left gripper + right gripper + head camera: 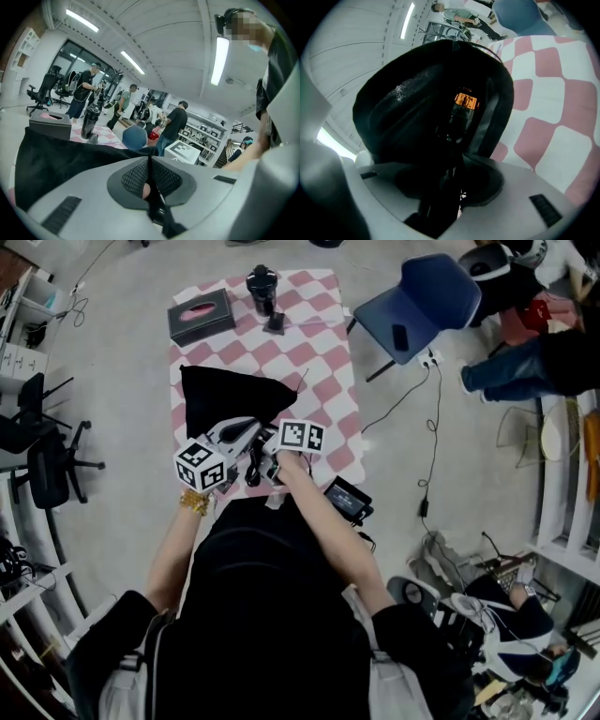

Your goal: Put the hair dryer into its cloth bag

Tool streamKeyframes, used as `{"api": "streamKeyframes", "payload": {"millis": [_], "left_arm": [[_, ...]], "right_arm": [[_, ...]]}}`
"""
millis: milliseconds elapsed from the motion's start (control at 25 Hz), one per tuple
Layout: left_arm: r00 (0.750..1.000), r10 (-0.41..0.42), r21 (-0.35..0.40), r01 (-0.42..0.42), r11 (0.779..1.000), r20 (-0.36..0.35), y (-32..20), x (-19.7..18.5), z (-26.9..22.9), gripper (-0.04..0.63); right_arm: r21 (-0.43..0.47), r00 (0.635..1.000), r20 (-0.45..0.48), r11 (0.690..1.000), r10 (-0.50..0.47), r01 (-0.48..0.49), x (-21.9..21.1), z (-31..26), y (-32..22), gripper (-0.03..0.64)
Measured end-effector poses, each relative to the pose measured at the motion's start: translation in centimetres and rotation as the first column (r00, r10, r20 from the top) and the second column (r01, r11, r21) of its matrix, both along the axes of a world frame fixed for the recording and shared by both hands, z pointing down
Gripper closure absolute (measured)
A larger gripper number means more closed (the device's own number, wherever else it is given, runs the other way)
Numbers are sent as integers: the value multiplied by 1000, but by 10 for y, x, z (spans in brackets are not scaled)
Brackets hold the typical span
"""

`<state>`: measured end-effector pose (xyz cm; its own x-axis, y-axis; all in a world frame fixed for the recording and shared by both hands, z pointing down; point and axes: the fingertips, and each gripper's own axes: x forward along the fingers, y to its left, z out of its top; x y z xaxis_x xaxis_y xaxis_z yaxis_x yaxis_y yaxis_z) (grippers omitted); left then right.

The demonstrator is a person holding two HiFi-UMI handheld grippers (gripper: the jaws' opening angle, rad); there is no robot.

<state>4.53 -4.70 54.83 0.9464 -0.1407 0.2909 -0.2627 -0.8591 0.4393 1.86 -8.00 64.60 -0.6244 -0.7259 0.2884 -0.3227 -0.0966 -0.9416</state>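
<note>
My left claw (150,165) is closed on the edge of the cloth bag (221,396). Just beside the bag, my right claw (453,180) holds the hair dryer (426,96).

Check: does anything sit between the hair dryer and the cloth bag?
Nothing visible does. The right gripper holds the hair dryer at the near end of the cloth bag, whose edge the left gripper pinches. The tissue box and black bottle stand beyond the bag.

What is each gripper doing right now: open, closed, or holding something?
Left gripper: jaws shut, pinching the black cloth bag.
Right gripper: closed on the black hair dryer.
</note>
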Motion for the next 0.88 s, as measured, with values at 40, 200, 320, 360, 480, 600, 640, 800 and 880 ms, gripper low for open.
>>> {"api": "streamKeyframes", "payload": {"millis": [40, 200, 320, 360, 480, 600, 640, 800, 880], "left_arm": [[1000, 5, -11, -5, 1000, -7, 1, -1, 0, 565], [999, 4, 41, -6, 999, 39, 3, -7, 7, 563], [989, -27, 170, 1, 985, 146, 3, -16, 18, 517], [985, -37, 187, 4, 982, 171, 2, -22, 23, 459], [969, -106, 167, 69, 984, 223, -7, -51, 48, 408], [933, -180, 140, 142, 980, 312, -20, -85, 87, 408], [920, -182, 133, 144, 981, 347, -22, -91, 101, 408], [886, -180, 144, 130, 981, 426, -26, -92, 136, 413], [881, -179, 159, 120, 980, 438, -26, -86, 140, 540]], "right_arm": [[-6, 1000, 2, 1000, -3, 3, -2, 1, 0, 448], [-23, 1000, 24, 1000, 0, 1, -9, 7, 2, 448], [-61, 997, 60, 998, 39, -35, -4, 19, 6, 448], [-74, 996, 74, 996, 54, -48, -2, 23, 7, 448], [-106, 989, 115, 991, 93, -81, 6, 35, 10, 448], [-121, 984, 141, 989, 106, -90, 10, 42, 13, 448], [-121, 984, 143, 989, 103, -86, 10, 45, 13, 448], [-131, 983, 155, 988, 96, -76, 5, 49, 13, 448], [-139, 978, 179, 987, 110, -85, 3, 47, 12, 448]]}}
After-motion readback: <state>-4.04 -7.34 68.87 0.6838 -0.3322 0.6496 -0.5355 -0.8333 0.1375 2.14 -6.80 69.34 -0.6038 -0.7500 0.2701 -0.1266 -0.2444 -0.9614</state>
